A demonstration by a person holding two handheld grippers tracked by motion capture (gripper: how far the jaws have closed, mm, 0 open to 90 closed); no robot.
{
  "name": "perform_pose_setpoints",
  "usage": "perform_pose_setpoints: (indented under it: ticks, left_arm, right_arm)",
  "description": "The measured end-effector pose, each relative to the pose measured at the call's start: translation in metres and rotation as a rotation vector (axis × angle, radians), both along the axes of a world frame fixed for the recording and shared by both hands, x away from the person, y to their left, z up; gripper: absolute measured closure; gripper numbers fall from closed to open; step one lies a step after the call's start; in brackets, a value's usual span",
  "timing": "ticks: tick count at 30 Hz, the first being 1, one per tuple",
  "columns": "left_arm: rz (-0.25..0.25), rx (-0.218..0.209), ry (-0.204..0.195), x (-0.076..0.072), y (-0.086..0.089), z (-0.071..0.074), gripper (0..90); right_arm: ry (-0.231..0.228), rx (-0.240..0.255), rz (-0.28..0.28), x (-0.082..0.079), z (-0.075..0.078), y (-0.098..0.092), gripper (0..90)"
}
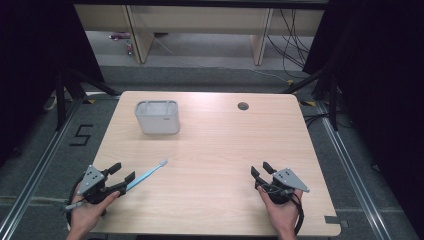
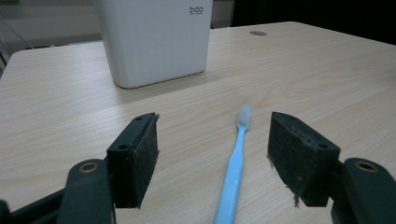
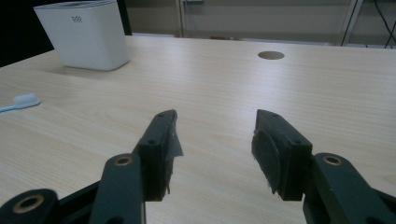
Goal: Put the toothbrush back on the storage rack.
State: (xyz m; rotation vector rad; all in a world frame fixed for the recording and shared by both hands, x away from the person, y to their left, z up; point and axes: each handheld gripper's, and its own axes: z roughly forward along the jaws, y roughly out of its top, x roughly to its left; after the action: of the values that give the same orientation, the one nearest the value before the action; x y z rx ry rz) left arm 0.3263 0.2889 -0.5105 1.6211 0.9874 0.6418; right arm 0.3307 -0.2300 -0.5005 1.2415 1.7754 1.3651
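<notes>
A light blue toothbrush [image 1: 148, 174] lies flat on the wooden table [image 1: 215, 145], its white bristle head pointing up and right. My left gripper [image 1: 123, 175] is open at the table's near left corner. In the left gripper view the toothbrush [image 2: 234, 168] lies on the table between the spread jaws, nearer the right one, untouched by either pad. A white rectangular container [image 1: 157, 116] stands upright at the back left, seen close ahead as the container [image 2: 154, 39]. My right gripper [image 1: 262, 170] rests open at the near right, nothing between its jaws [image 3: 212, 140]. The toothbrush head [image 3: 25, 101] shows far left there.
A round cable hole [image 1: 243, 106] sits in the table near the back edge. Black tripod legs [image 1: 65, 90] stand on the floor at both back corners. A floor marking "5" [image 1: 81, 135] lies left of the table. The container [image 3: 84, 37] appears in the right gripper view too.
</notes>
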Motion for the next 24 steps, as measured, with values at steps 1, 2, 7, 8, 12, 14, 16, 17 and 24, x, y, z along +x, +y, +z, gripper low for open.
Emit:
perform_pose_setpoints:
  ticks: [1,2,7,8,12,14,16,17,24]
  left_arm:
    - [0.0,0.025,0.009,-0.001,-0.001,0.002,33.9]
    - [-0.005,0.037,0.007,0.0,-0.003,0.002,34.2]
    - [-0.014,0.099,0.066,0.002,-0.01,0.012,37.3]
    - [-0.013,0.116,0.089,0.003,-0.011,0.015,37.3]
    - [-0.027,0.173,0.151,0.008,-0.013,0.023,37.1]
    - [-0.048,0.224,0.225,0.014,-0.015,0.03,37.3]
    - [-0.092,0.282,0.282,0.018,-0.014,0.035,37.2]
    - [-0.106,0.293,0.291,0.019,-0.015,0.037,37.3]
    - [-0.188,0.43,0.478,0.032,-0.026,0.045,44.5]
  right_arm:
    - [-0.002,-0.01,-0.003,0.0,0.0,0.0,50.2]
    - [0.012,-0.002,-0.001,0.0,0.0,0.001,50.4]
    - [0.027,-0.027,-0.008,-0.001,0.003,0.002,50.6]
    - [0.03,-0.001,-0.007,-0.001,0.002,0.004,51.0]
    - [0.028,-0.017,0.016,-0.001,0.005,0.005,51.9]
    - [-0.003,-0.042,0.023,0.002,0.006,0.003,52.1]
    - [0.012,-0.021,0.032,0.002,0.006,0.004,52.3]
    - [0.006,-0.017,0.028,0.002,0.006,0.005,52.3]
    - [0.03,-0.034,0.028,0.0,0.008,0.006,52.2]
